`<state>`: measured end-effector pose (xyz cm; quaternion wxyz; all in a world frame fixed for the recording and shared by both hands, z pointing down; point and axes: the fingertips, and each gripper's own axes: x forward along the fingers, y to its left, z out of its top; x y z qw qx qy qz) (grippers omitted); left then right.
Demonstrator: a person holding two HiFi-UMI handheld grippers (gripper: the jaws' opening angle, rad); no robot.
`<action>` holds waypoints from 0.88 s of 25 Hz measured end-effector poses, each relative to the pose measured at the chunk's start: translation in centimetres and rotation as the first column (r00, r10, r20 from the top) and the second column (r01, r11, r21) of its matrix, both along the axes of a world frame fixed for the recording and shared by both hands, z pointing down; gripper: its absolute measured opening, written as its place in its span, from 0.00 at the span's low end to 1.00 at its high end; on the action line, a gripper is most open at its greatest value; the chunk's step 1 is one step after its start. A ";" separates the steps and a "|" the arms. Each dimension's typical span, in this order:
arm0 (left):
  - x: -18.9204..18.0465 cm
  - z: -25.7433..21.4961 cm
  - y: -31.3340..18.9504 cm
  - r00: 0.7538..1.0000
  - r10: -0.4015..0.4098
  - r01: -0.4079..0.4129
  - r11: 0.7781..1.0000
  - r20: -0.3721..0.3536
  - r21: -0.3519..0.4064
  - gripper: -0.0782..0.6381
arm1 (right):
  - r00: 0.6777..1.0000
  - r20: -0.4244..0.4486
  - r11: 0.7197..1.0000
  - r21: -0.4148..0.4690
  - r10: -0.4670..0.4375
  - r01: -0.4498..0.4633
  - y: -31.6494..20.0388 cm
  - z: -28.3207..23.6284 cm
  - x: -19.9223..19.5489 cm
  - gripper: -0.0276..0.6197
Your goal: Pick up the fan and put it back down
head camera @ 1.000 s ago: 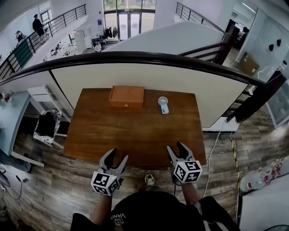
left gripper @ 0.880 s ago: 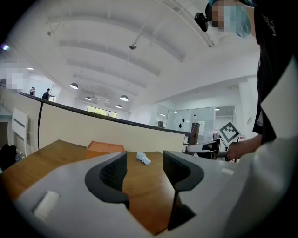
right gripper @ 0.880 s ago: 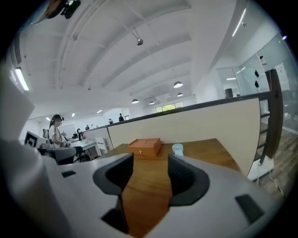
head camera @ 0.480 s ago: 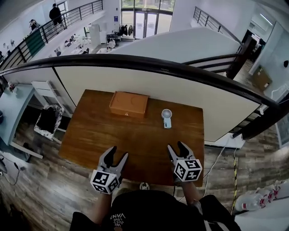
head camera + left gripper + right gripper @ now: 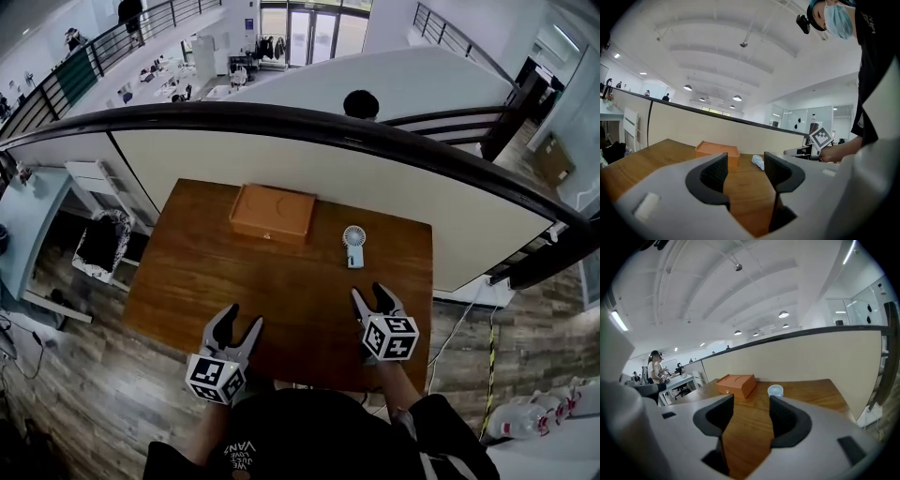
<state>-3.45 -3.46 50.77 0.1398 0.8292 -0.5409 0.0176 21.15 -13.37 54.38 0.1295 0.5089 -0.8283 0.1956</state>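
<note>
Short of the handheld fan (image 5: 352,246) on the wooden surface (image 5: 216,281), the left gripper (image 5: 242,319) holds its jaws apart and empty, while the right gripper's (image 5: 370,294) empty jaws are opening.

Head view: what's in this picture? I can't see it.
A small white fan lies on a brown wooden table, right of an orange box. Nearer, the left gripper and the right gripper hover open and empty.
</note>
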 end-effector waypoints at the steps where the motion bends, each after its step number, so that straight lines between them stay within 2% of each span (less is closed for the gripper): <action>1: -0.3 0.0 -0.5 1.000 0.010 -0.010 1.000 0.001 -0.001 0.43 | 1.000 -0.004 1.000 -0.005 0.013 -0.013 -0.6 0.3 0.0 0.36; 6: -2.1 0.4 -3.2 0.997 0.073 -0.073 0.997 0.017 -0.010 0.43 | 0.996 -0.035 0.996 -0.025 0.082 -0.083 -3.6 2.1 -0.4 0.37; 12: -4.2 1.0 -6.7 0.990 0.139 -0.139 0.990 0.013 -0.039 0.43 | 0.983 -0.124 0.987 -0.067 0.136 -0.145 -7.2 5.5 -0.6 0.37; 17: -5.4 2.0 -8.5 0.985 0.173 -0.172 0.982 0.009 -0.072 0.43 | 0.968 -0.191 0.977 -0.107 0.162 -0.185 -10.1 8.6 -0.5 0.37; 22: -6.0 2.8 -9.6 0.980 0.196 -0.192 0.975 0.021 -0.114 0.43 | 0.947 -0.260 0.962 -0.142 0.189 -0.231 -13.1 10.9 0.4 0.42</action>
